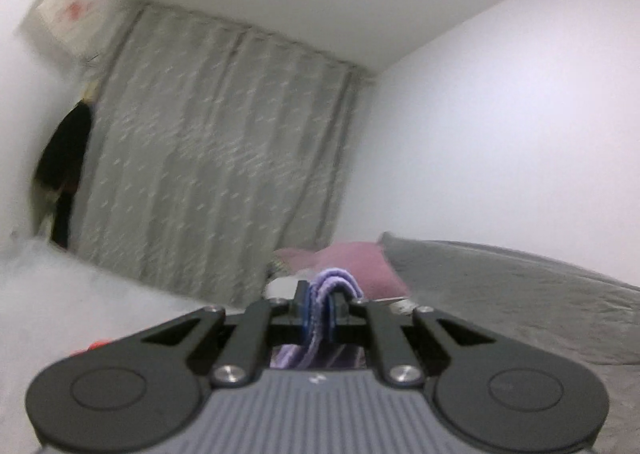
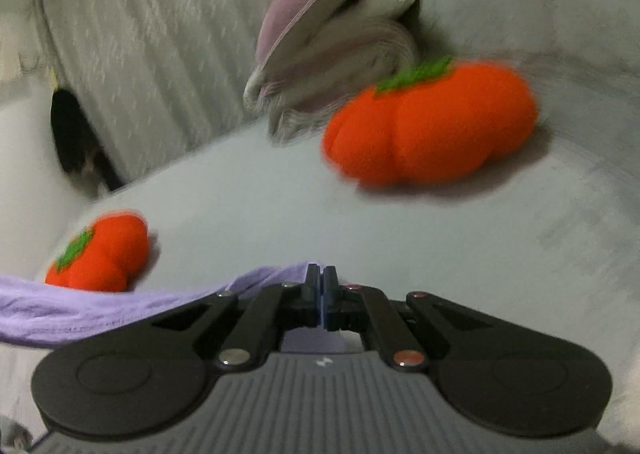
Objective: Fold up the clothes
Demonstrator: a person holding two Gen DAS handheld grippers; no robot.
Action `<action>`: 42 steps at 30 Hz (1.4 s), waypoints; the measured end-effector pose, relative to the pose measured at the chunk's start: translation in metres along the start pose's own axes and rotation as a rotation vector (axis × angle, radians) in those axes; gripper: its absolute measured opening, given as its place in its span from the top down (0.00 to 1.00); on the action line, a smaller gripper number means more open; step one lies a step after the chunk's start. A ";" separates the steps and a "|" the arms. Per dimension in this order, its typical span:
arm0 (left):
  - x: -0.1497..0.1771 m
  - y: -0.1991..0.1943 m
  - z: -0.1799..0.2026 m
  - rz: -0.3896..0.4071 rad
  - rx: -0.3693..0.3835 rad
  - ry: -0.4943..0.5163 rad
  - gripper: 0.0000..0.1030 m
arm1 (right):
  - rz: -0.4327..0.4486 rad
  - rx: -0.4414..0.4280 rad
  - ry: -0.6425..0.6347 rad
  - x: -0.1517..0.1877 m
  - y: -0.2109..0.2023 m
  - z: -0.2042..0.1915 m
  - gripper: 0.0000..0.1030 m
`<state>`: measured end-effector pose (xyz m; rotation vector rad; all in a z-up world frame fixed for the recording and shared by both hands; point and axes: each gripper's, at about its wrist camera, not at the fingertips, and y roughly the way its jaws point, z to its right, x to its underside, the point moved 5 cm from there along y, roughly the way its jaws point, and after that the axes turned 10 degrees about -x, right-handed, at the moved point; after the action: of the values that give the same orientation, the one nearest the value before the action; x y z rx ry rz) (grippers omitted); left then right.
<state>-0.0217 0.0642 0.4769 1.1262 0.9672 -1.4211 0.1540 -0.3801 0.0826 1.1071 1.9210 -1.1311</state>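
Note:
A light purple garment (image 1: 338, 280) is pinched between the pads of my left gripper (image 1: 320, 306), which is shut on a folded edge held up in the air, level with the room. In the right wrist view the same purple garment (image 2: 80, 310) trails from the left up to the tips of my right gripper (image 2: 322, 286). Its jaws stand together, and the fabric rises to a peak at them. Below lies the grey bed sheet (image 2: 280, 194).
Two orange pumpkin plush toys lie on the bed, a large one (image 2: 432, 122) ahead right and a small one (image 2: 98, 252) at left. Pink and striped pillows (image 2: 320, 26) lie at the head. A grey curtain (image 1: 216, 142) and dark hanging clothes (image 1: 64, 166) stand behind.

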 end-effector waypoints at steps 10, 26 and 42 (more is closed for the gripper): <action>-0.028 0.025 0.020 0.002 -0.117 -0.147 0.92 | 0.221 0.107 0.004 -0.105 -0.085 0.063 0.99; 0.346 0.135 -0.213 -0.699 -0.539 -0.422 0.44 | -0.265 0.229 -0.143 0.006 0.033 0.094 0.70; 0.444 0.169 -0.192 -0.753 -0.547 -0.384 0.92 | -0.375 0.260 0.164 0.053 0.016 0.145 0.68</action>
<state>0.1608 0.1210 0.0013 0.0530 1.4486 -1.7054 0.1600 -0.4879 -0.0282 1.0226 2.2190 -1.5727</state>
